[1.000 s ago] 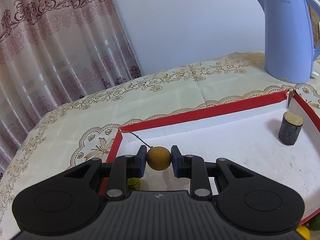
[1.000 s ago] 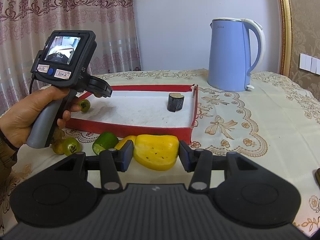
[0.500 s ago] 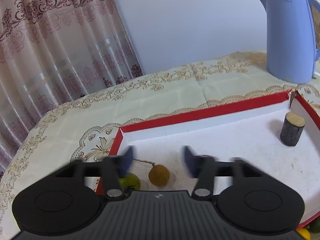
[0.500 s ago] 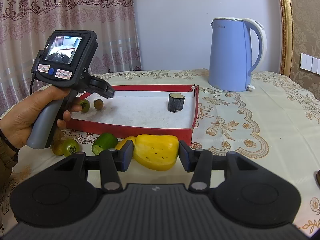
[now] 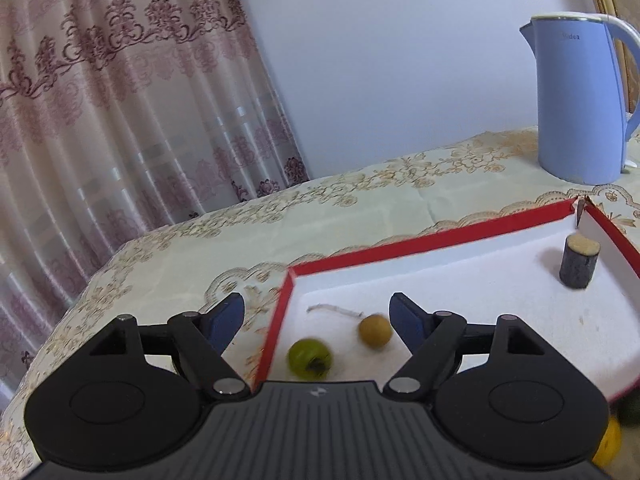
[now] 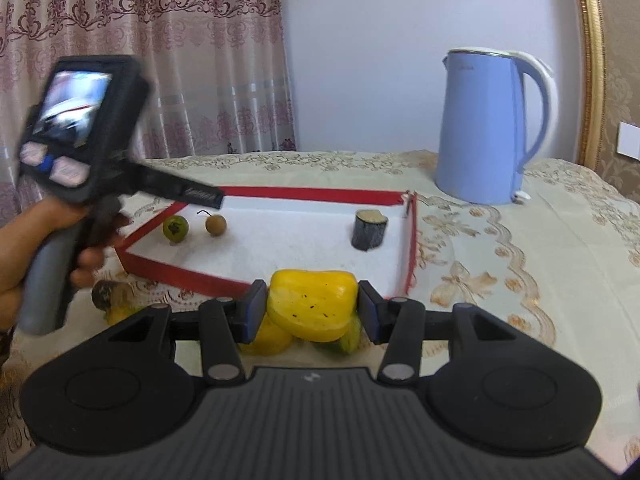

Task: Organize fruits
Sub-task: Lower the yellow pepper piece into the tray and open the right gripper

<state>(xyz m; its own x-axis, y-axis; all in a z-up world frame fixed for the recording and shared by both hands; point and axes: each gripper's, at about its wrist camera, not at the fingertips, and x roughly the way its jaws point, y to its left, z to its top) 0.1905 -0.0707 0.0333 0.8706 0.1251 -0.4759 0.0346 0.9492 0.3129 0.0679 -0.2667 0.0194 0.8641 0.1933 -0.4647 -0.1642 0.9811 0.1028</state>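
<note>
The brown longan (image 5: 375, 330) I just let go lies in the red-rimmed tray (image 5: 424, 240) beside a blurred green fruit (image 5: 309, 358). My left gripper (image 5: 316, 316) has spread wide, holding nothing. My right gripper (image 6: 312, 312) pinches the yellow pepper (image 6: 313, 305), hiding fruit beneath.
</note>
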